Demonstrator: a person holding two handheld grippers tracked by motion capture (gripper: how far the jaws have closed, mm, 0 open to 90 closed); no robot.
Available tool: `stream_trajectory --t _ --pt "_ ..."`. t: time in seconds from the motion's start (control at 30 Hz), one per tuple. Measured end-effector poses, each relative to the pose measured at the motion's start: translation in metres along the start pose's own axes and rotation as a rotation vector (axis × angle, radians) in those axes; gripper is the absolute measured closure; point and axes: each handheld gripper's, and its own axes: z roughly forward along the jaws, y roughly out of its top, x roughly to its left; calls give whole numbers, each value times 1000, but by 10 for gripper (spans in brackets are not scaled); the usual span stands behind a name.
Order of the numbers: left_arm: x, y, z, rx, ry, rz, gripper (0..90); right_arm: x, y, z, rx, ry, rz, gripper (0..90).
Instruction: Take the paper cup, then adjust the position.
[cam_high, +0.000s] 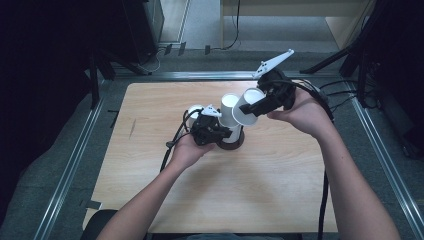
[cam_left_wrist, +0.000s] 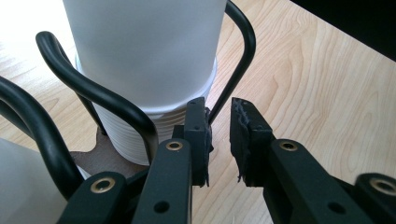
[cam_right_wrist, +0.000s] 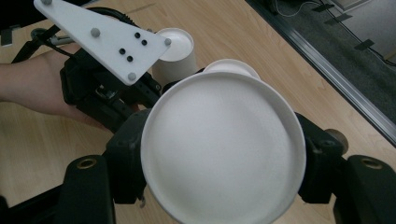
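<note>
Left tongs (cam_left_wrist: 219, 140) parted (right tongs (cam_right_wrist: 219, 158) clamped)

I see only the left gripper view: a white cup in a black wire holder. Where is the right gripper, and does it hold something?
Observer: The right gripper is raised over the table's far side, clamped on a tilted white cup.
Operator: Are more cups on the table?
Observer: Yes, two: a standing cup beside the held one, and another cup just beyond the left gripper.
</note>
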Motion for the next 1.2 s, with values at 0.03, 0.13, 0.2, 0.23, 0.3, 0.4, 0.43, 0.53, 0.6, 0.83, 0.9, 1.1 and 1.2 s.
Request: stream_trajectory --t 0.03,0.13,0.2,0.23,0.3,0.4,0.43,0.53,0.6,0.83,0.9,1.1,1.2 --pt "0 0 -1 -2 -4 6 762 0 -2 -1 -1 0 2 321" --pt "-1 0 -1 -7 -10 8 752 3 -9 -4 3 8 6 321" --pt "-2 0 -1 -2 -14 11 745 5 -13 -6 6 13 8 321" --pt "-2 0 -1 -2 -19 14 738 6 -16 -6 7 15 6 321" --pt "-3 0 -1 8 -31 19 709 8 -21 -6 15 17 2 321" --pt "-4 -1 -3 7 -60 17 666 10 -31 -5 17 30 10 321" --pt "-5 -2 -4 5 -74 22 651 11 -34 -4 22 31 12 321" --pt "-7 -4 -7 14 -82 53 612 15 -44 -2 35 48 7 321" --pt "-9 -6 -9 18 -83 75 584 17 -51 0 40 59 3 321" --pt "-16 -16 -18 37 -132 125 523 25 -75 10 44 88 15 320" --pt "-18 -19 -20 34 -140 140 511 27 -80 13 47 94 12 321" --pt "-20 -31 -30 34 -146 193 453 33 -97 26 53 119 14 320" --pt "-16 -36 -33 26 -154 189 413 35 -103 31 52 126 8 320"
